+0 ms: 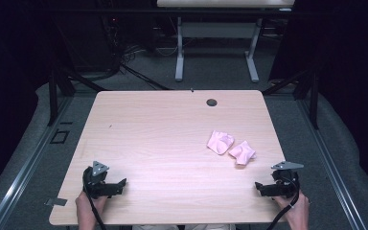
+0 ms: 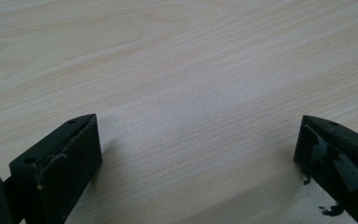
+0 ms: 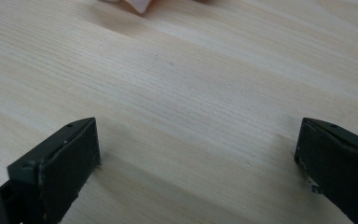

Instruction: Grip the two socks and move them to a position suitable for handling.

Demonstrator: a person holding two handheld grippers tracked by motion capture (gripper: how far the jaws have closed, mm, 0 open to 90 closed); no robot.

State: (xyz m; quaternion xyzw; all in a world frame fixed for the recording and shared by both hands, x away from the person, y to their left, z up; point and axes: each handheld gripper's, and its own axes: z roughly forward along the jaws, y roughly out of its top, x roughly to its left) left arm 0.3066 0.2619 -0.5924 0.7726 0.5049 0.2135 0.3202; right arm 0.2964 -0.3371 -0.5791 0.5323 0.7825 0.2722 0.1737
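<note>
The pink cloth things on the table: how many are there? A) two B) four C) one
A, since two pink cloth pieces, one and another, lie side by side on the right part of the table, ahead of the right gripper.

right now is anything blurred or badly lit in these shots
High view: the table is evenly lit, the surroundings are dark, and the pink socks are small but sharp. Right gripper view: the pink cloth at the top edge is blurred. Left gripper view: the jaws cast soft shadows.
</note>
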